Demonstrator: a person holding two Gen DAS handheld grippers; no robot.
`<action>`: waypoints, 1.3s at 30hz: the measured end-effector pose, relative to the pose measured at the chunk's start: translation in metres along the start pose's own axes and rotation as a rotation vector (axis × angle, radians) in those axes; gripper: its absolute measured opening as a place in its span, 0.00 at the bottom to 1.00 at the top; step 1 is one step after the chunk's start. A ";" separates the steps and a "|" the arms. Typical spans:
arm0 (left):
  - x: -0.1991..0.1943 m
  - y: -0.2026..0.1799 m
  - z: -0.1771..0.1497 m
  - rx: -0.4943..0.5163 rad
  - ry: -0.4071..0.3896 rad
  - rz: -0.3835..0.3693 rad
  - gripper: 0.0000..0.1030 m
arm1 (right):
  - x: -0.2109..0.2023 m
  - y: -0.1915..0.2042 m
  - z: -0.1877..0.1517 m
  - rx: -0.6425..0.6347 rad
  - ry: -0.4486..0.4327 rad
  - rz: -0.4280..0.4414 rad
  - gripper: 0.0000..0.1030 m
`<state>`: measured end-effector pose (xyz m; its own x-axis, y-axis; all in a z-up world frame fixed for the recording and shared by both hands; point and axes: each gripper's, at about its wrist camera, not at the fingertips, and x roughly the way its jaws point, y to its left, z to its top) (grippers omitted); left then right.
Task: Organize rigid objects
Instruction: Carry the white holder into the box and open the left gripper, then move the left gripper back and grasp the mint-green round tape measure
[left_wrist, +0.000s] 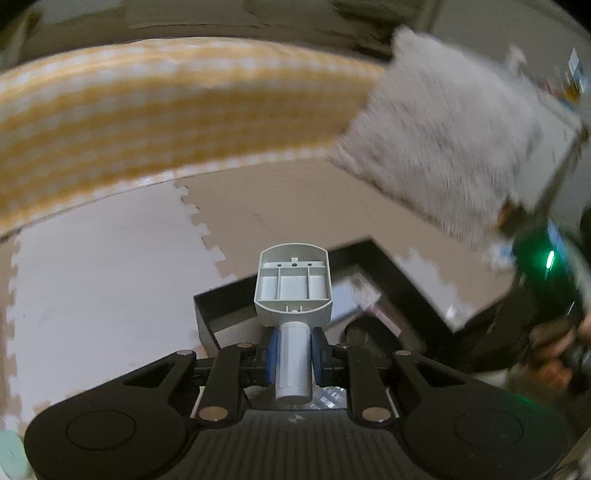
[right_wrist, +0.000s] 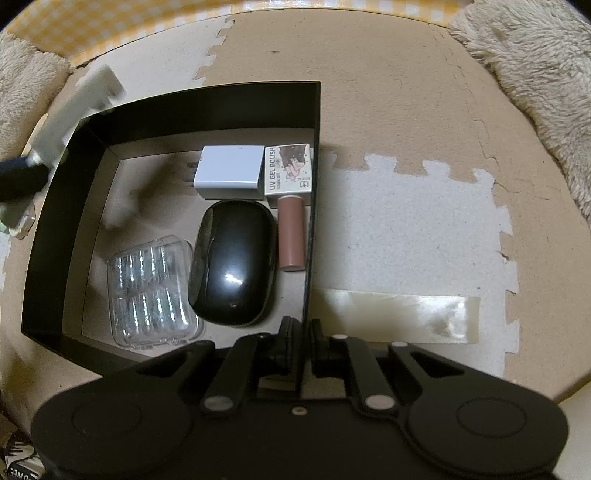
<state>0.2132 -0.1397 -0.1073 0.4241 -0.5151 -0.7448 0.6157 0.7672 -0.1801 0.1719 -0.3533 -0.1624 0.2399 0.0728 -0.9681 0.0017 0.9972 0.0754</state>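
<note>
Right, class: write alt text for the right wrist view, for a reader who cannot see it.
The right gripper pinches the right wall of an open black box on a foam floor mat. Inside lie a black case, a clear plastic case, a white block and a gel polish bottle.

checked yellow cloth (left_wrist: 166, 110), fluffy blanket (right_wrist: 535, 74), foam mat (right_wrist: 406, 240)

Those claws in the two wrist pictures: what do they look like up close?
Both are matte black plastic. Each has a broad ribbed base with two round raised discs, and jointed link bars fixed by silver rivets. The left claw has blue pads on its fingers; the right claw has black ones. From the left view, the right tool's body shows a green light. No cables or sleeves show.
</note>
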 end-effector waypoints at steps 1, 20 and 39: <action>0.004 -0.006 -0.002 0.052 0.005 0.029 0.19 | 0.000 0.000 0.000 0.000 0.000 0.000 0.11; 0.055 -0.024 -0.019 0.314 0.107 0.106 0.20 | 0.000 0.000 0.000 0.000 0.000 0.001 0.11; 0.040 -0.023 -0.010 0.200 0.148 0.024 0.60 | 0.001 0.001 0.000 0.002 -0.001 0.004 0.11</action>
<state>0.2096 -0.1742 -0.1398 0.3474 -0.4250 -0.8359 0.7319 0.6802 -0.0416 0.1722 -0.3524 -0.1637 0.2404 0.0764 -0.9677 0.0029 0.9968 0.0794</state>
